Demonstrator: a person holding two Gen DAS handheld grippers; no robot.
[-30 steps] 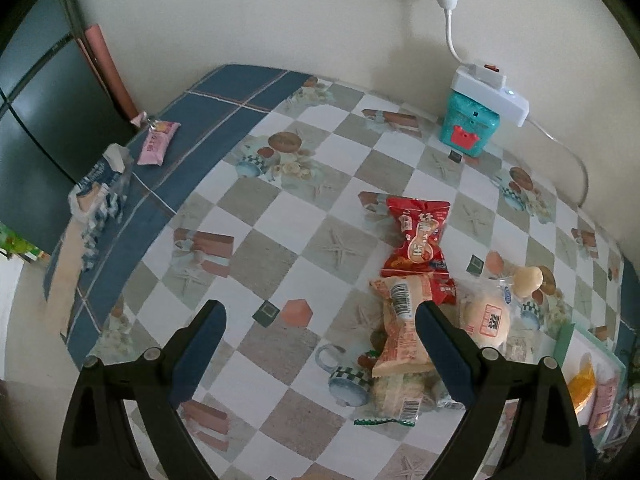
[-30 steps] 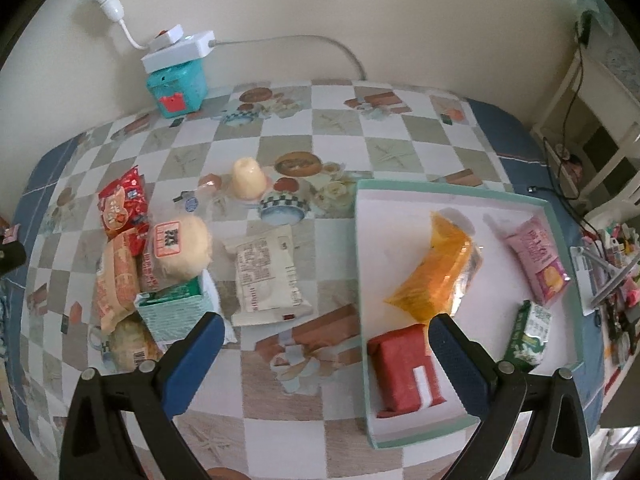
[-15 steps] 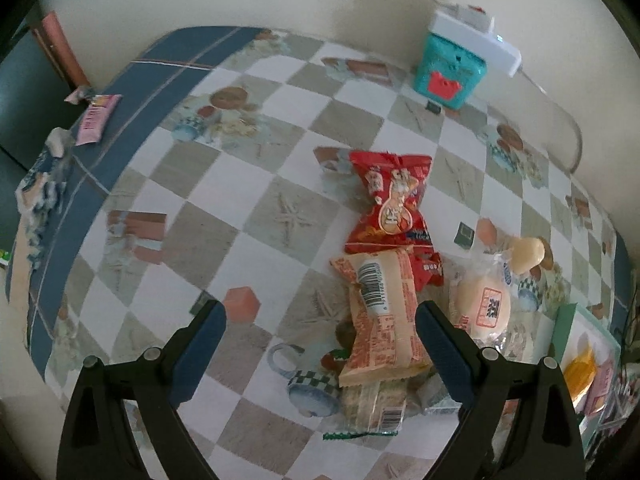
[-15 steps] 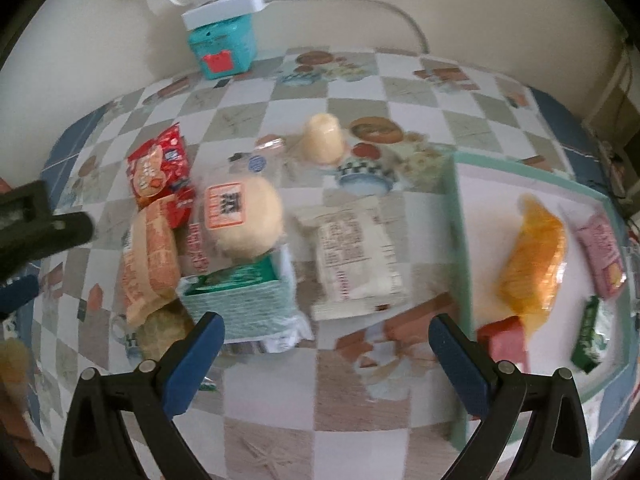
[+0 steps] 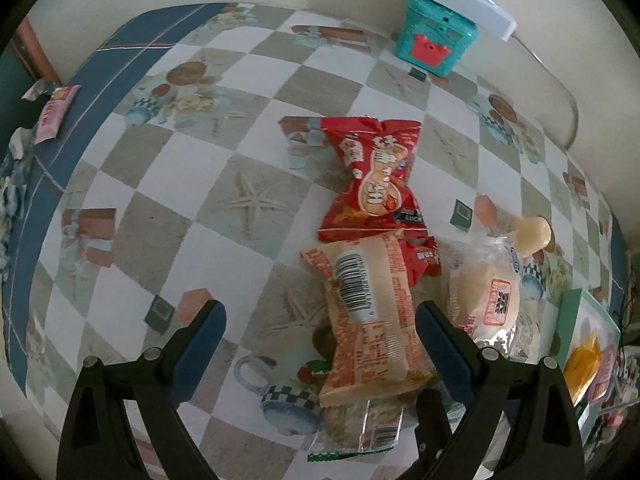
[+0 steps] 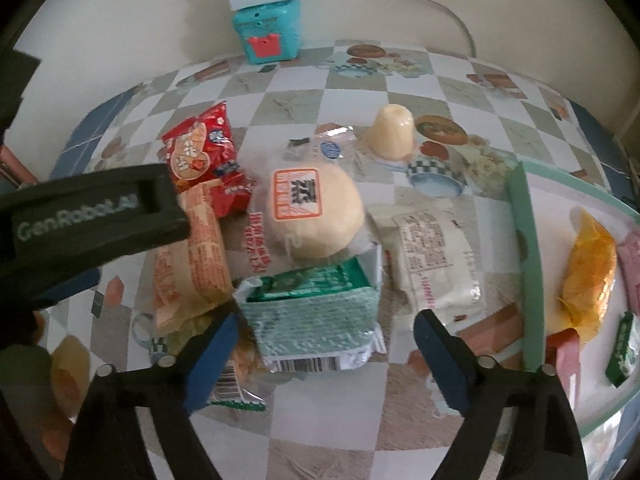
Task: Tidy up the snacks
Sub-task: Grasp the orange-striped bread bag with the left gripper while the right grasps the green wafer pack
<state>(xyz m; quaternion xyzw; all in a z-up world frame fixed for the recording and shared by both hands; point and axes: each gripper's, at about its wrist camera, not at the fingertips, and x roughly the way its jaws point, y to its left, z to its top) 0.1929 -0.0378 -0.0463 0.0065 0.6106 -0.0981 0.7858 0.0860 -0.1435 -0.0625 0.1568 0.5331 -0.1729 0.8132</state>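
A pile of snacks lies on the checked tablecloth. My left gripper is open above an orange barcode packet, which lies beside the right finger, unpressed. A red packet and a wrapped round bun lie beside it. My right gripper hangs over a green-and-white packet; its jaws are closing, the left pad near the packet's edge and the right pad still apart from it. A white packet and a jelly cup lie nearby.
A green-rimmed tray at the right holds a yellow packet, a pink one, a red one and a small green one. A teal box with a power strip stands against the wall. The left gripper's black body crosses the right view.
Both grippers have come down closer to the snack pile. The right one swung left from over the tray to over the green-and-white packet, and its jaws have narrowed.
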